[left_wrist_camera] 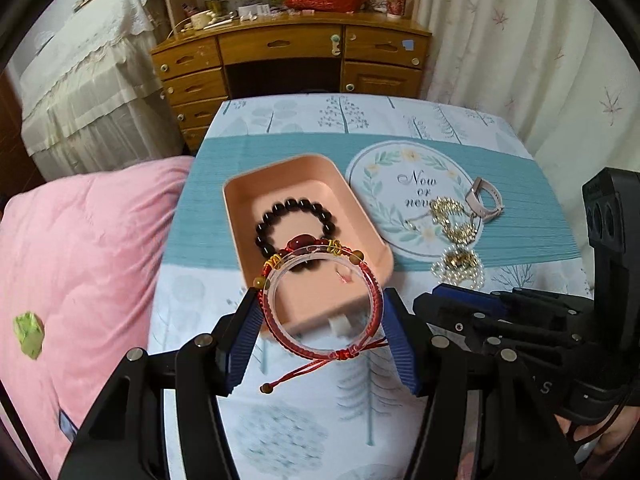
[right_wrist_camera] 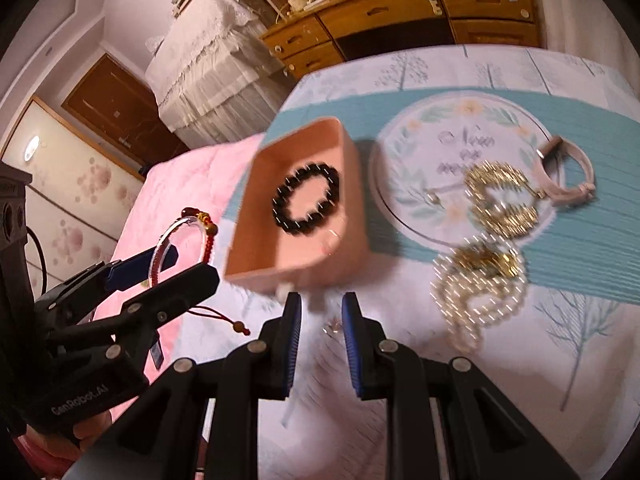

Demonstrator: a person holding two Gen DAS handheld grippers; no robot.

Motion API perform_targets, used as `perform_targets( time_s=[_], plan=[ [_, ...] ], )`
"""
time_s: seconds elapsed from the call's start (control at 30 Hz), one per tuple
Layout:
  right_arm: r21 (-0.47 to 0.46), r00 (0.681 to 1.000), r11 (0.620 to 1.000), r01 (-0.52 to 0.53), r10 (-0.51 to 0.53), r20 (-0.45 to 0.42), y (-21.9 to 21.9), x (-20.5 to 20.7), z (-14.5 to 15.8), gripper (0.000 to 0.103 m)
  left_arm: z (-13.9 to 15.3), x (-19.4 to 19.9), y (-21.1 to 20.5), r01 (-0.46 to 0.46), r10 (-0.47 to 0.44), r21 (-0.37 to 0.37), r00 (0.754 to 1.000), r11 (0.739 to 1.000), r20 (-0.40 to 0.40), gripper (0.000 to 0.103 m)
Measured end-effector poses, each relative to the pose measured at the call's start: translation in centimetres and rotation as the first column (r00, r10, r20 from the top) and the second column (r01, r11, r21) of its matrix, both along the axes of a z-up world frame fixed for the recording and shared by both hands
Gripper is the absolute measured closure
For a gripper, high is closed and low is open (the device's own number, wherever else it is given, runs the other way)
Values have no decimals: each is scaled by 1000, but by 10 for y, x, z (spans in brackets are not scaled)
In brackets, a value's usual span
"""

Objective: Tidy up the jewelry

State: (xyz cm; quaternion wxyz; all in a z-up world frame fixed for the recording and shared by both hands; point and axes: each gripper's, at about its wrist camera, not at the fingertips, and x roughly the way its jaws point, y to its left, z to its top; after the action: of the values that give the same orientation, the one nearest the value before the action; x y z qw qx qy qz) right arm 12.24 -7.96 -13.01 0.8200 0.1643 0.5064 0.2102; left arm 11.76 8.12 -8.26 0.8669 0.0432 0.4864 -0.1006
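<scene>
My left gripper (left_wrist_camera: pixel 322 314) is shut on a clear bangle wrapped with a red cord bracelet (left_wrist_camera: pixel 320 304), held above the near end of the pink tray (left_wrist_camera: pixel 240 216). A black bead bracelet (left_wrist_camera: pixel 294 220) lies in the tray. The bangle also shows in the right wrist view (right_wrist_camera: pixel 180 240), held at the left. My right gripper (right_wrist_camera: pixel 320 316) is empty, its fingers a narrow gap apart, just in front of the tray (right_wrist_camera: pixel 296 272). Gold chains (right_wrist_camera: pixel 500 196), a pearl necklace (right_wrist_camera: pixel 476 284) and a pink watch (right_wrist_camera: pixel 568 176) lie on and beside a round mat (right_wrist_camera: pixel 420 216).
A table with a tree-patterned cloth (left_wrist_camera: pixel 320 420) and teal runner (left_wrist_camera: pixel 208 216) holds everything. A pink quilt (left_wrist_camera: pixel 80 264) lies at the left. A wooden desk (left_wrist_camera: pixel 288 60) stands behind, with curtains (left_wrist_camera: pixel 520 40) at the right.
</scene>
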Motion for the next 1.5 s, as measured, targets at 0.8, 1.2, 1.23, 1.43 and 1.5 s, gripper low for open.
perform_targets(
  time_s=[0.8, 1.2, 1.23, 1.43, 1.5],
  plan=[
    [-124, 959, 957, 262, -244, 146, -1, 4, 23, 50, -23, 77, 33, 81, -97, -105, 982, 991, -161, 11],
    [-278, 960, 922, 270, -236, 148, -30, -25, 11, 45, -44, 33, 32, 113, -109, 2, 967, 994, -231, 12],
    [-296, 967, 922, 251, -222, 129, -32, -26, 6, 45, -46, 27, 31, 113, -109, 1, 967, 994, -229, 12],
    [-329, 993, 937, 114, -109, 32, -37, -32, -13, 45, -62, 3, 21, 100, -106, -35, 948, 994, -301, 12],
    [-385, 997, 920, 72, -71, 15, -37, -35, -16, 45, -70, -1, 16, 84, -87, -21, 939, 996, -333, 12]
  ],
)
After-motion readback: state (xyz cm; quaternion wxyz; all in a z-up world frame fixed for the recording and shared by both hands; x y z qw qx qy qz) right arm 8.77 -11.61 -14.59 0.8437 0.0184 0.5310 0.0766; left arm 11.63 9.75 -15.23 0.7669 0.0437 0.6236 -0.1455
